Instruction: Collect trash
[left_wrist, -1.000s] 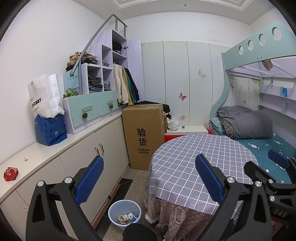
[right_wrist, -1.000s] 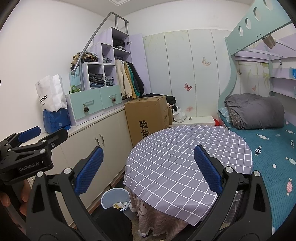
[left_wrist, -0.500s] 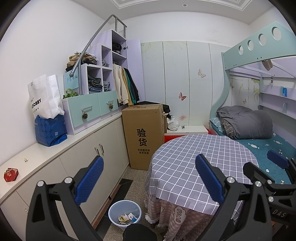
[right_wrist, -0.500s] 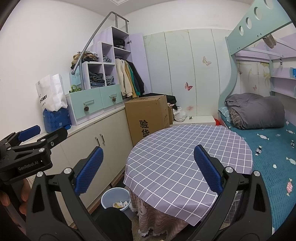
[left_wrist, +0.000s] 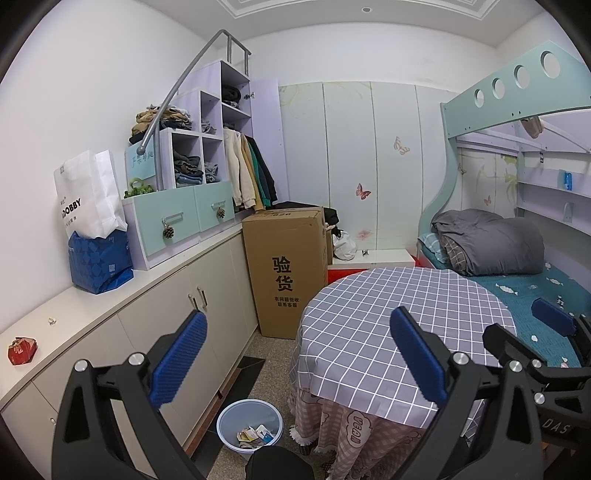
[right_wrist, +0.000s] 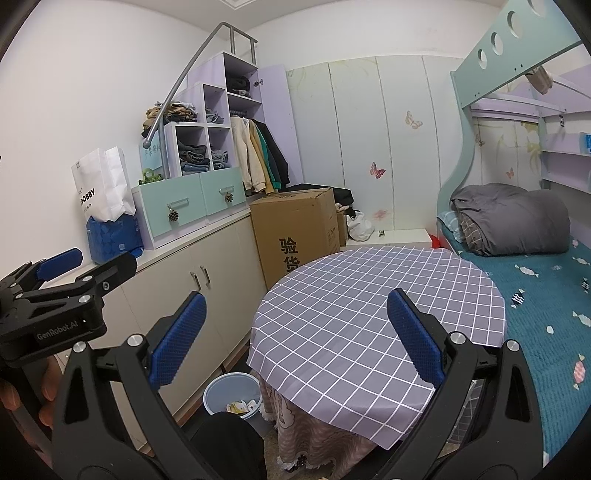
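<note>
A pale blue waste bin (left_wrist: 249, 426) stands on the floor between the cabinets and the round table, with paper scraps inside; the right wrist view also shows the bin (right_wrist: 232, 397). A red crumpled wrapper (left_wrist: 22, 350) lies on the white counter at far left, and a tiny white scrap (left_wrist: 51, 320) sits further along it. My left gripper (left_wrist: 295, 358) is open and holds nothing, above the gap by the table. My right gripper (right_wrist: 293, 336) is open and holds nothing, over the checked tablecloth (right_wrist: 369, 314). The left gripper (right_wrist: 59, 280) also shows at the left edge there.
White counter (left_wrist: 155, 280) over grey cabinets runs along the left wall, carrying a blue bag (left_wrist: 99, 264), a white paper bag (left_wrist: 86, 195) and drawer shelves. A tall cardboard box (left_wrist: 286, 269) stands ahead. A bunk bed (left_wrist: 517, 266) with a grey quilt fills the right.
Both views have shifted very slightly; the grippers stay open and nothing has been picked up or let go.
</note>
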